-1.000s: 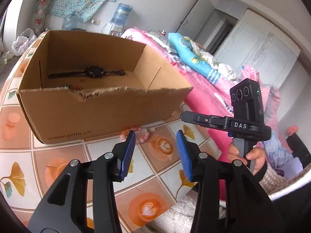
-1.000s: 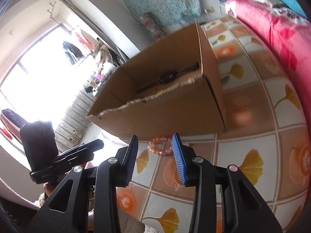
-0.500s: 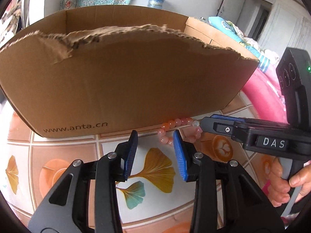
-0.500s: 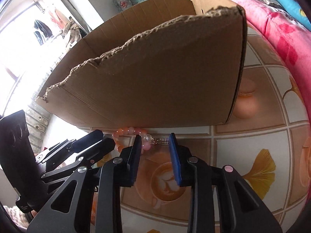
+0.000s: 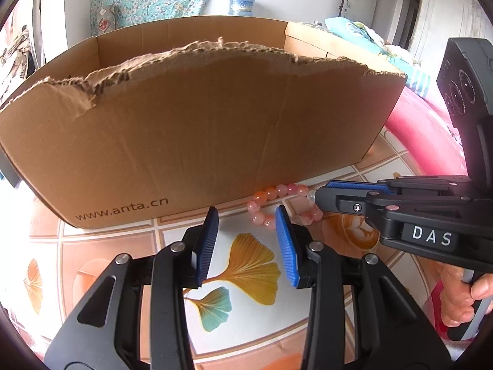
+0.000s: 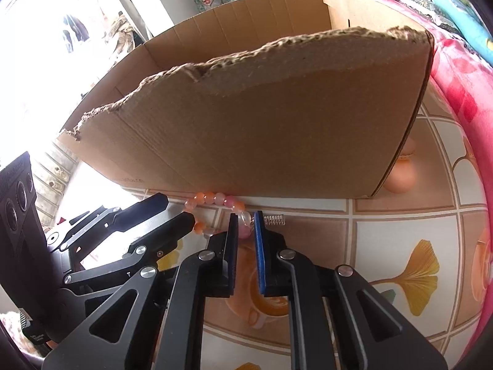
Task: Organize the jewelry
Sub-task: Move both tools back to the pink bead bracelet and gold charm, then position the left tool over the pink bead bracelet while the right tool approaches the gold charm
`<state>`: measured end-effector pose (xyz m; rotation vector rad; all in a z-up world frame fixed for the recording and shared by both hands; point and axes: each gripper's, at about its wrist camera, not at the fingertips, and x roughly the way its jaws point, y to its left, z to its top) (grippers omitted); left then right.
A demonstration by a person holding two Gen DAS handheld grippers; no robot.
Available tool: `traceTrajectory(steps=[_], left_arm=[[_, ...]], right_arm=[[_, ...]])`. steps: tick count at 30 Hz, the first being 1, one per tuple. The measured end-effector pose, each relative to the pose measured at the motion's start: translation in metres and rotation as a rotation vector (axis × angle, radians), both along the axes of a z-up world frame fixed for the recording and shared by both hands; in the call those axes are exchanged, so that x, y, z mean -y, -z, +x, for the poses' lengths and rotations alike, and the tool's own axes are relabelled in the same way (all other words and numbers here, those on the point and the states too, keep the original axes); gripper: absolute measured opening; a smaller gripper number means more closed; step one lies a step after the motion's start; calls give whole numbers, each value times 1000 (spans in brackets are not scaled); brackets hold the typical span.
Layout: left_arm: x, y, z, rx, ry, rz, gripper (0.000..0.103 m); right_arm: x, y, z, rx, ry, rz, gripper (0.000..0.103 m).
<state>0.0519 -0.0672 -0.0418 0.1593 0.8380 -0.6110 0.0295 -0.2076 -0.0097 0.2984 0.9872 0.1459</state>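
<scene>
Bracelet (image 6: 215, 199) beads, pink and orange, lie on the tiled bench (image 6: 400, 246) against the foot of the cardboard box (image 6: 277, 123). Right tongs (image 6: 246, 225) sit nearly closed around a pale pink bead at the strand's near end, both pads touching it, a small metal spring (image 6: 274, 219) just beside them. Left tongs (image 5: 245, 225) hover apart over a ginkgo-leaf tile (image 5: 246, 265), their right pad just in front of the beads. A pink bed (image 5: 431, 129) lies right of the box.
</scene>
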Motion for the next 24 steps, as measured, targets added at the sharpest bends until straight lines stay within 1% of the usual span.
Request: traceTrajectory(steps=[3, 7, 10, 16, 20, 24], left_arm=[[-7, -1, -1, -12, -7, -21, 36], [-16, -4, -5, -4, -16, -40, 36], [-22, -5, -6, 6, -28, -35, 36], [-37, -4, -4, -1, -84, -21, 36], [-47, -5, -3, 1, -117, -16, 36], [-53, -7, -3, 8, -137, -18, 36]], right_arm=[[-2, 0, 0, -5, -18, 1, 10], [-16, 0, -3, -7, -57, 7, 10], [-30, 3, -6, -8, -94, 16, 10], [-55, 6, -2, -12, -177, 51, 10], [-64, 10, -5, -16, -232, 80, 10], [-56, 9, -3, -1, -244, 80, 11]])
